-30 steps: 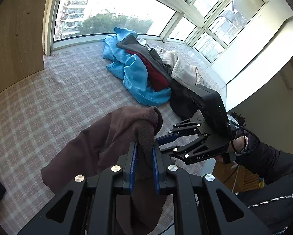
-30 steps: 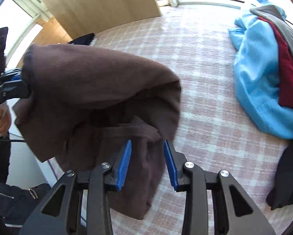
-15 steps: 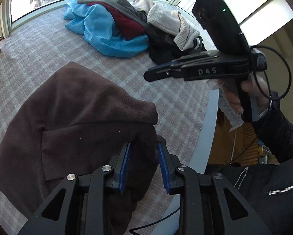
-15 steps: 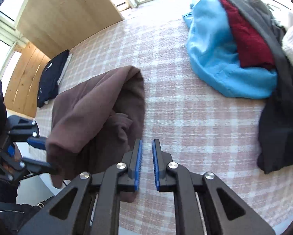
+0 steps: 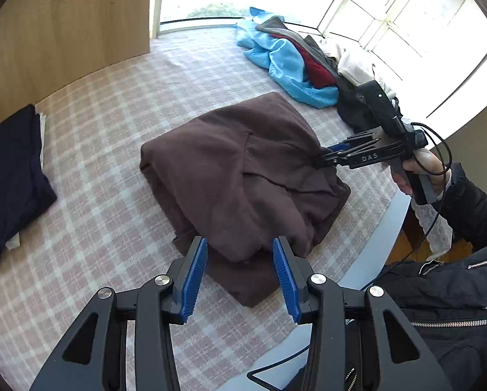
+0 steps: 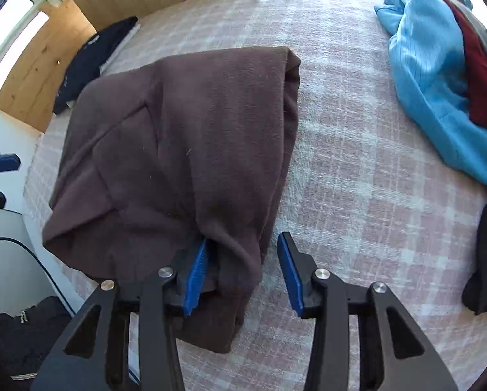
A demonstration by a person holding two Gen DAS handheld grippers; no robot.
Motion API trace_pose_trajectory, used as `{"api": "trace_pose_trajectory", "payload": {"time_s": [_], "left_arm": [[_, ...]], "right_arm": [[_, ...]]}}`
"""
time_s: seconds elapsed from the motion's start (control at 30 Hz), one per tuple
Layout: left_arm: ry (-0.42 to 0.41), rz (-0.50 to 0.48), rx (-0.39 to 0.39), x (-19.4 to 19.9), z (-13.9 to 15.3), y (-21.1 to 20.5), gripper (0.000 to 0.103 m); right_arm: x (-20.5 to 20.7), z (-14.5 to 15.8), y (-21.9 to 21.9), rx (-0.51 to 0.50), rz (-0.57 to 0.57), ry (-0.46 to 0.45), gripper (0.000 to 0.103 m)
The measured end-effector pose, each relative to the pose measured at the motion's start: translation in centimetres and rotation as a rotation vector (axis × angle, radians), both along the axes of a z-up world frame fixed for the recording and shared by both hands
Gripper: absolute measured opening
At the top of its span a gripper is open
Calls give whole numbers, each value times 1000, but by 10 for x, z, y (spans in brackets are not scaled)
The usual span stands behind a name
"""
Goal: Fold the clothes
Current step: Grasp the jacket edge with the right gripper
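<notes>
**Spotter:** What's closest to your left tool?

**Operator:** My left tool (image 5: 240, 272) has its jaws parting, and its blue pads (image 5: 194, 275) aren't pressing on anything. The near corner of the brown garment (image 5: 243, 176) lies just ahead of the tips, between them and a little beyond, resting folded on the pink checked surface (image 5: 113, 195).

**Spotter:** And the right one?

**Operator:** My right tool (image 6: 243, 268) is opening as well. A fold of the brown garment (image 6: 184, 143) sits between its jaws, against the left pad (image 6: 196, 275); the right pad stands clear of the cloth, over bare checked surface (image 6: 357, 179). From the left camera I see that tool (image 5: 336, 154) off to my right, its tips at the garment's right edge, with the person's hand (image 5: 419, 171) on the handle and a black sleeve (image 5: 471, 202) behind it.

**Spotter:** Farther out?

**Operator:** To the left of my left tool lies a folded dark navy garment (image 5: 8, 182), well apart from the brown one. Ahead and to the right is a loose pile of clothes (image 5: 308, 65), with a light blue piece (image 5: 286, 62) and a dark red one (image 5: 318, 70) in it. Beyond the navy item stands a wooden panel (image 5: 70, 26); behind the pile are bright windows (image 5: 390, 9).
</notes>
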State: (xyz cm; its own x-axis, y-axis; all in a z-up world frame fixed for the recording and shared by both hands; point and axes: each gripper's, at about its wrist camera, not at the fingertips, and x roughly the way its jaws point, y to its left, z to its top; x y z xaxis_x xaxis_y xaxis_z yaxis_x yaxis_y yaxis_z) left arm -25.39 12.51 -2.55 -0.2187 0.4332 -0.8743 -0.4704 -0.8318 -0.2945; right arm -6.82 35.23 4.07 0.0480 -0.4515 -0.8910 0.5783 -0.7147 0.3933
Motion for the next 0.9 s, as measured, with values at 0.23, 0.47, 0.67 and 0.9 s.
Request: {"api": "trace_pose_trajectory", "payload": {"time_s": [0.23,0.47,0.67,0.9], "left_arm": [[-46,124,114,25,-36,-36,40],[-76,197,197,35,-64,-49,40],[-84,248,233,35,-68,-66,40],[-88,194,262,21,-65,-48,40]], "right_arm": [[46,85,-63,-6,193,165,44],[121,68,-191,156,538,337,57],[113,40,-203,211,570,254,43],[42,75,-152,11,338,102,3]]}}
